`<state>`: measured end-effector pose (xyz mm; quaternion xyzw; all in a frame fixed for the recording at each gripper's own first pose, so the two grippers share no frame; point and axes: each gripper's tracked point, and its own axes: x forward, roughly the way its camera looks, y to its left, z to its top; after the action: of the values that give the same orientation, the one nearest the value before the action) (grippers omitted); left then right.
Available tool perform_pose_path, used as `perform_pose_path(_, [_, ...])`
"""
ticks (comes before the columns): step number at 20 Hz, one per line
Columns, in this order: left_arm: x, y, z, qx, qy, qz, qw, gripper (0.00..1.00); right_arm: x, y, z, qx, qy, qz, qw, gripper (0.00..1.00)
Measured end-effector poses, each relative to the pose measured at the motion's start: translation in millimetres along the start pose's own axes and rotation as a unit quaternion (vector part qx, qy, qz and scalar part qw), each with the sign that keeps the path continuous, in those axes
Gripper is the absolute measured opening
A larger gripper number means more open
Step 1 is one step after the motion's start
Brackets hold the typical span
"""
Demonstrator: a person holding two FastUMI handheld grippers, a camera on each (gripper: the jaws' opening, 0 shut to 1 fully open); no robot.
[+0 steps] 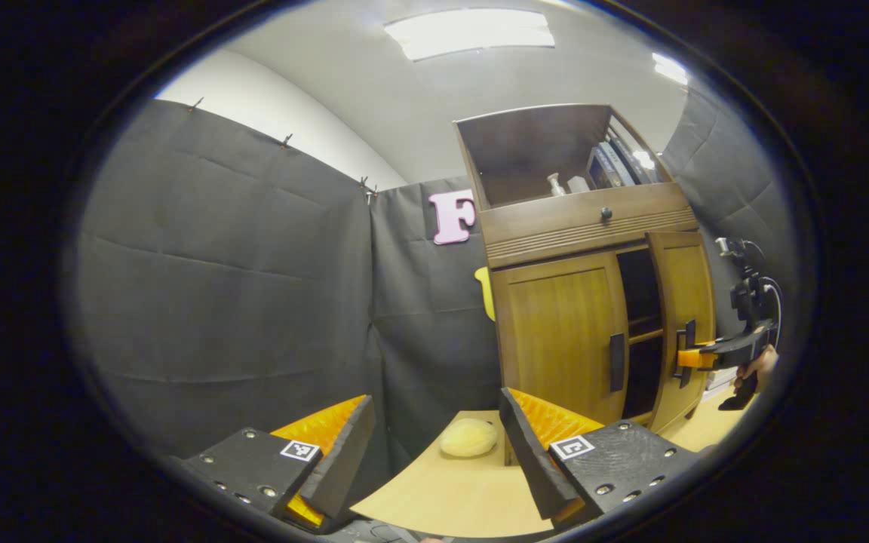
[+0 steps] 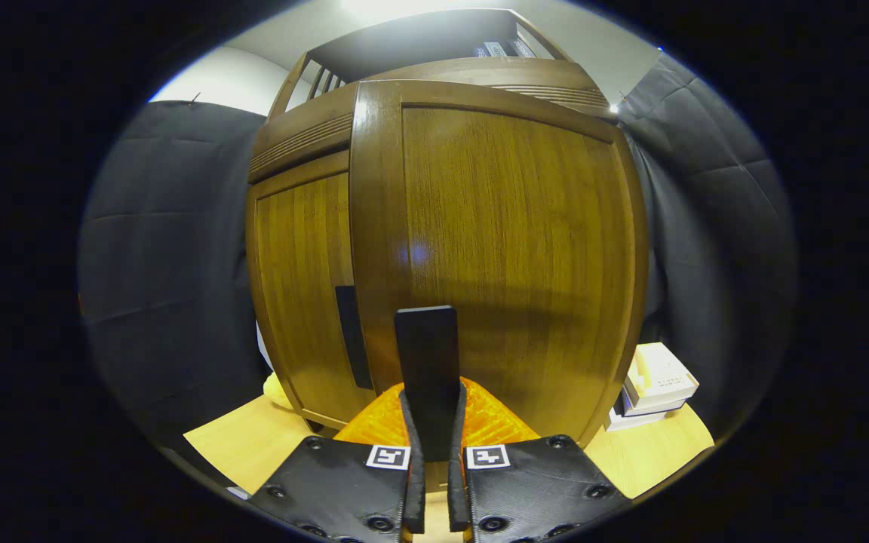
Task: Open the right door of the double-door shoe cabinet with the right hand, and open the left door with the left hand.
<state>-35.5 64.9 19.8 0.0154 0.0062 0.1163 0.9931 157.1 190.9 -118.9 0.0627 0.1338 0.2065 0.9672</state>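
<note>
A brown wooden shoe cabinet [image 1: 578, 226] stands on a light wooden table. Its right door [image 1: 683, 302] is swung partly open, with dark shelves showing behind it. The left door [image 1: 559, 332] is closed, its dark vertical handle [image 1: 616, 362] near the inner edge. In the left gripper view my left gripper [image 1: 434, 445] is open, well short of the cabinet and to its left. My right gripper [image 2: 432, 445] is shut on the right door's handle [image 2: 427, 362], with the right door [image 2: 502, 249] close in front. That same gripper [image 1: 695, 358] shows farther off, held by a hand [image 1: 759, 367].
A pale round cushion-like object [image 1: 468, 437] lies on the table [image 1: 449, 498] in front of the cabinet's left corner. A stack of books [image 2: 657, 388] sits to the cabinet's right. Books and small items rest in the open top shelf [image 1: 600, 170]. Black cloth walls surround the booth.
</note>
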Motion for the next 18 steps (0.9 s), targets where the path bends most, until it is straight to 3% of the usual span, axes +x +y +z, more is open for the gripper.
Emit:
perform_pose_path(1, [-0.2, -1.3, 1.1, -0.001, 0.000, -0.006, 1.000, 0.96, -4.8, -2.0, -0.5, 0.000, 0.000, 0.001, 1.000, 0.10])
perform_pose_path(4, [-0.2, -6.1, 3.8, -0.007, -0.001, -0.027, 1.000, 0.96, -18.6, -9.0, -3.4, -0.002, 0.003, 0.001, 1.000, 0.13])
perform_pose_path(17, [7.4, -34.4, -0.5, -0.026, -0.009, -0.118, 0.993, 0.96, -72.9, -47.8, -10.1, 0.005, 0.015, -0.020, 1.000, 0.10])
perform_pose_path(18, [8.1, -36.6, -1.1, -0.029, -0.009, -0.125, 0.992, 0.96, -78.3, -51.1, -11.1, 0.008, 0.016, -0.023, 1.000, 0.13])
